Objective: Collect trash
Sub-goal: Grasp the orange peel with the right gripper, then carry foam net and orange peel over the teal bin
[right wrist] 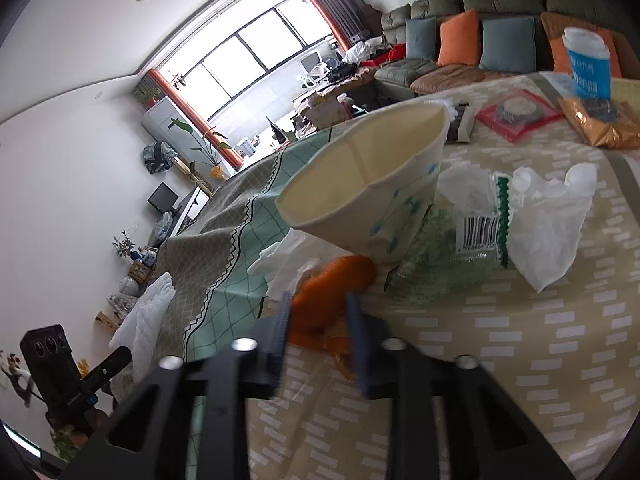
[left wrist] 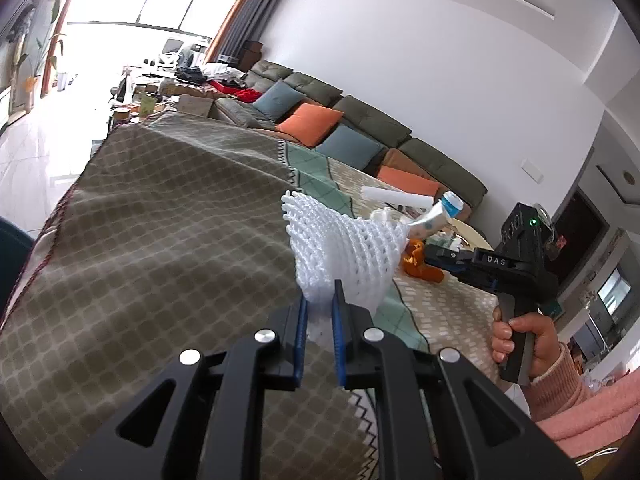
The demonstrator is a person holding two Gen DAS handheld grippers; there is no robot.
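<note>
Handling: white foam mesh fruit sleeve [left wrist: 344, 252], clamped by its bottom edge in left gripper [left wrist: 320, 312] above the tablecloth, looks featherlight and squashy; right gripper [right wrist: 320, 320] closes around crumpled orange wrapper [right wrist: 332, 280], at 7 o'clock from tipped paper cup [right wrist: 368, 176], seemingly soft, so pinch the bulk.

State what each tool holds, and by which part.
Left tool: white foam net, pinched at its near bottom edge. Right tool: jaws around the orange scrap; blur hides any firm grip.

White foam netting [left wrist: 344, 256] looks soft; woven cloth (matt) covers the tabletop [left wrist: 160, 216]; paper cup [right wrist: 368, 176] smooth.
</note>
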